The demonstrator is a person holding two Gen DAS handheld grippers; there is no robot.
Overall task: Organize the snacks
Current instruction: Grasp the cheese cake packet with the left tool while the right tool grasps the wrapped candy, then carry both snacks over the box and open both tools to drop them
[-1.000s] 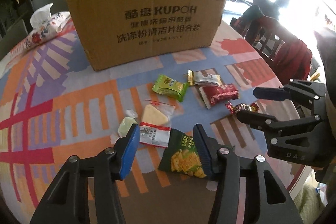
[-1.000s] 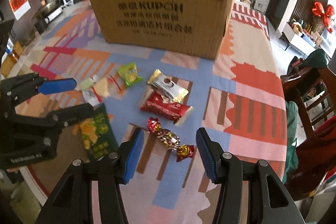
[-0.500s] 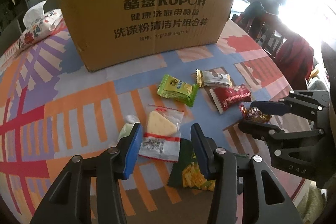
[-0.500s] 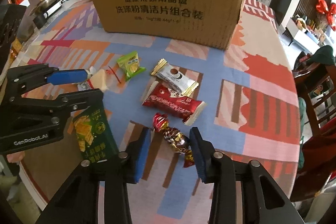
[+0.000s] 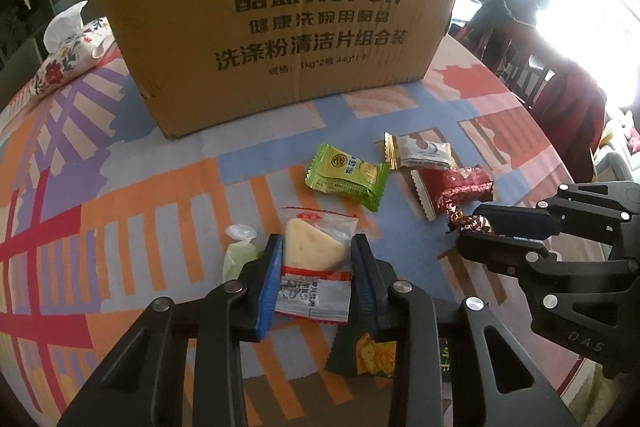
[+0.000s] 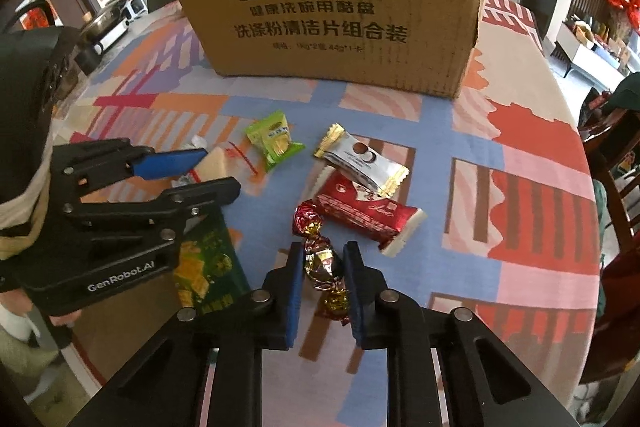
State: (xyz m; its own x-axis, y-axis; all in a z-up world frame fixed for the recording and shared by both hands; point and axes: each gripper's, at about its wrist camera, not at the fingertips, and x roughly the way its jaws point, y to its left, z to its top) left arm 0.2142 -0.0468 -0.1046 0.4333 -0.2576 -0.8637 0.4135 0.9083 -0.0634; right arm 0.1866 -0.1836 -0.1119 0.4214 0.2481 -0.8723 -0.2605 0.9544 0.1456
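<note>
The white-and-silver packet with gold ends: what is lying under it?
The white-and-silver packet overlaps one end of the red snack packet. That covered end cannot be seen; the rest lies on the patterned tablecloth.

Daylight pours in from the right of the left wrist view and blows that side out to pure white. Both fisheye views bend hard at the dark corners. The middle is sharp, shadows soft, colours slightly washed.

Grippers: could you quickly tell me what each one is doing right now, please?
Left gripper: closing on the clear cracker packet, pads at its sides.
Right gripper: shut on the foil candy.
</note>
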